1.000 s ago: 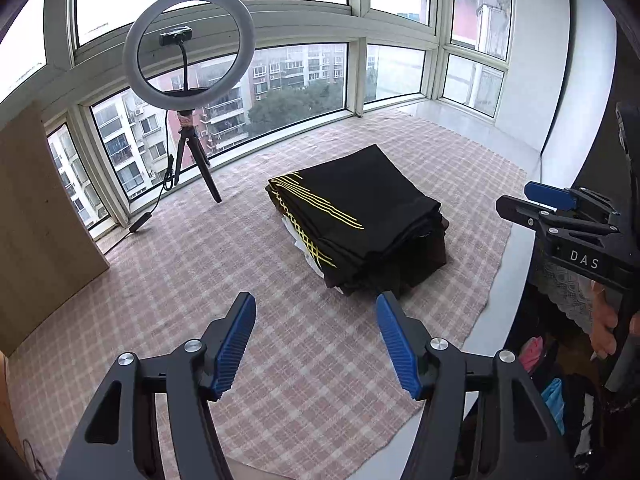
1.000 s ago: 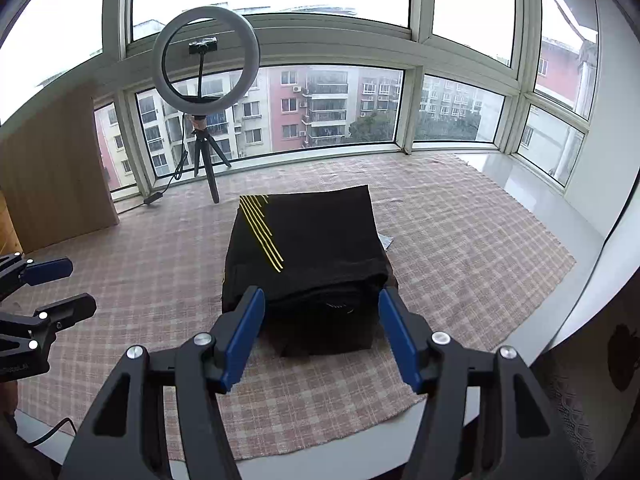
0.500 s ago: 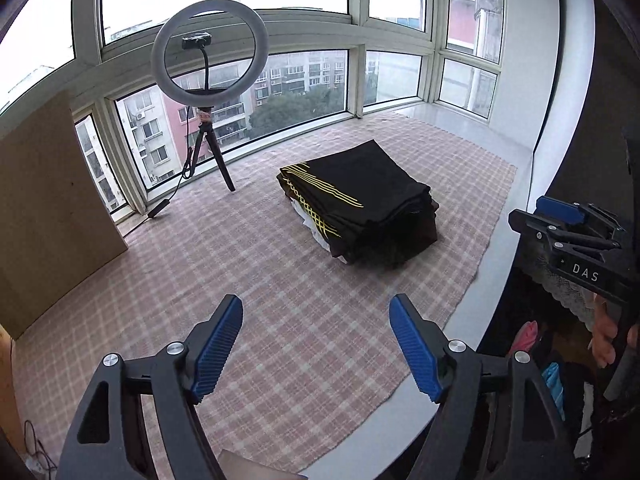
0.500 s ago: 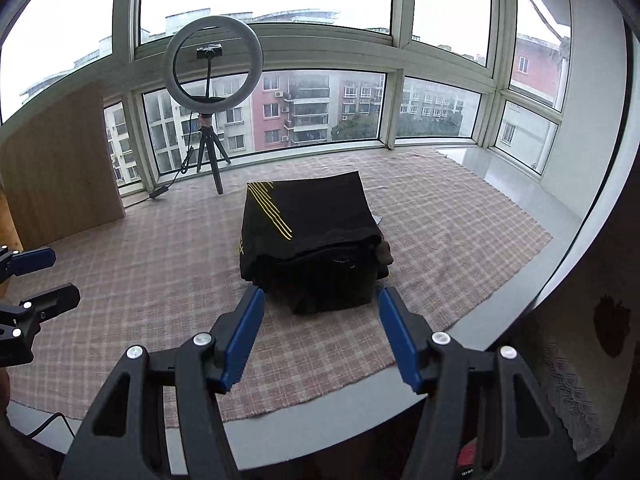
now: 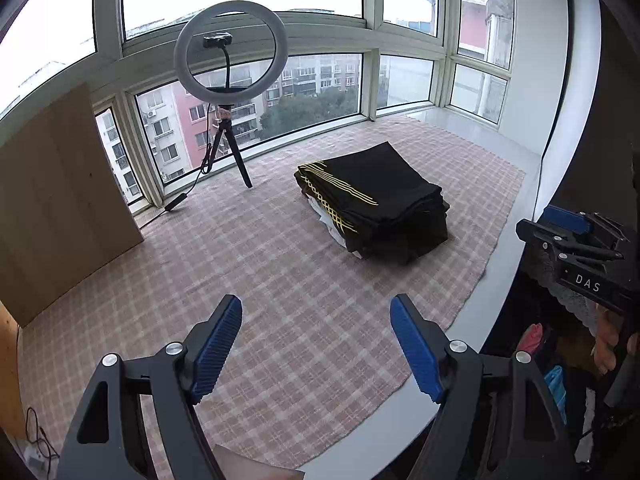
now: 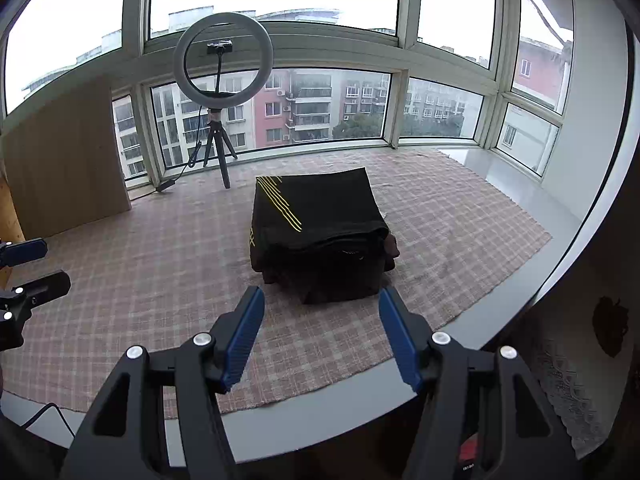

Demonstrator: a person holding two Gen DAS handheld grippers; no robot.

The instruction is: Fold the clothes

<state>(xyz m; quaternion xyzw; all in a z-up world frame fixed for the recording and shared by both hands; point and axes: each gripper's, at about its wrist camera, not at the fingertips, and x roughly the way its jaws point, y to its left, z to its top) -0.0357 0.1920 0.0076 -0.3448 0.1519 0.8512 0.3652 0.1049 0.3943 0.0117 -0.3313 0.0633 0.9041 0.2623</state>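
both the left gripper point(image 5: 316, 340) and right gripper point(image 6: 322, 332) gape wide, empty; the folded black clothes point(image 6: 318, 236) look soft and floppy, best pinched at a corner edge.

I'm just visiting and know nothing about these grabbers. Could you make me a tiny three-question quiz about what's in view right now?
1. True or false: the left gripper is holding cloth.
2. What lies on top of the clothes pile? A) black garment with yellow stripes B) white towel C) blue jeans
3. Fill in: the ring light stands on a ____.

Key: 1 false, both it and the right gripper are open and empty; 2 A; 3 tripod.
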